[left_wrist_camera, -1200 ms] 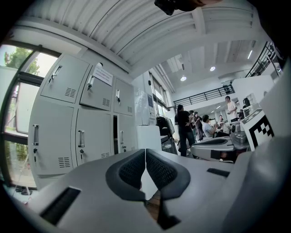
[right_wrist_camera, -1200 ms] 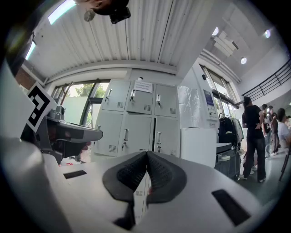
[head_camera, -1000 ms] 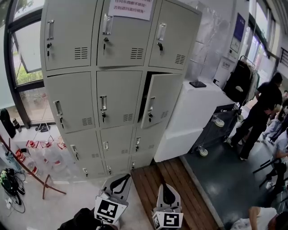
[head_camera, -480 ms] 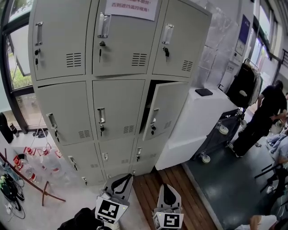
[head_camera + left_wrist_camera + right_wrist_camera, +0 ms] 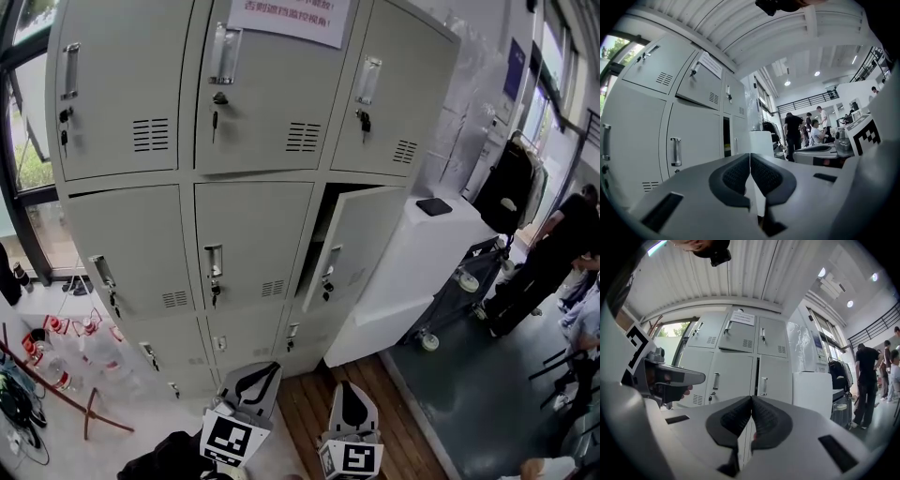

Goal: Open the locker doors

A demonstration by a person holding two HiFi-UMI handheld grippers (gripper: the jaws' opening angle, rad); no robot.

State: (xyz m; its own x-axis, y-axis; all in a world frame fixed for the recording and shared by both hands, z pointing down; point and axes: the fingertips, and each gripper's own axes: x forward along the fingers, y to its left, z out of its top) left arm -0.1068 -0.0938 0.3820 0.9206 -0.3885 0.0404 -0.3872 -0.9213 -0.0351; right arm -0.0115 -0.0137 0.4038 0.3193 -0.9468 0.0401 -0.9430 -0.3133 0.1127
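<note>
A grey bank of lockers (image 5: pixel 253 187) fills the head view, three columns wide. The middle-row right door (image 5: pixel 352 248) stands ajar, with a dark gap at its left edge; the other doors are closed, among them the middle door with its handle (image 5: pixel 215 262). My left gripper (image 5: pixel 251 373) and right gripper (image 5: pixel 349 389) sit side by side at the bottom, pointing level at the lockers and well short of them. Both are shut with nothing between the pads. The left gripper view shows its pads (image 5: pixel 750 157) touching, with the ajar door (image 5: pixel 733 140) ahead. In the right gripper view its pads (image 5: pixel 751 399) also meet.
A white cabinet (image 5: pixel 422 253) stands right of the lockers, with a wheeled cart (image 5: pixel 459 281) and a person in black (image 5: pixel 553 253) beyond it. Bottles and cables (image 5: pixel 56 347) lie on the floor at the left. A wooden floor strip (image 5: pixel 309 403) runs under the grippers.
The lockers have grown larger in the head view as I and both grippers came closer. The ajar door stands as before. Both grippers stay shut.
</note>
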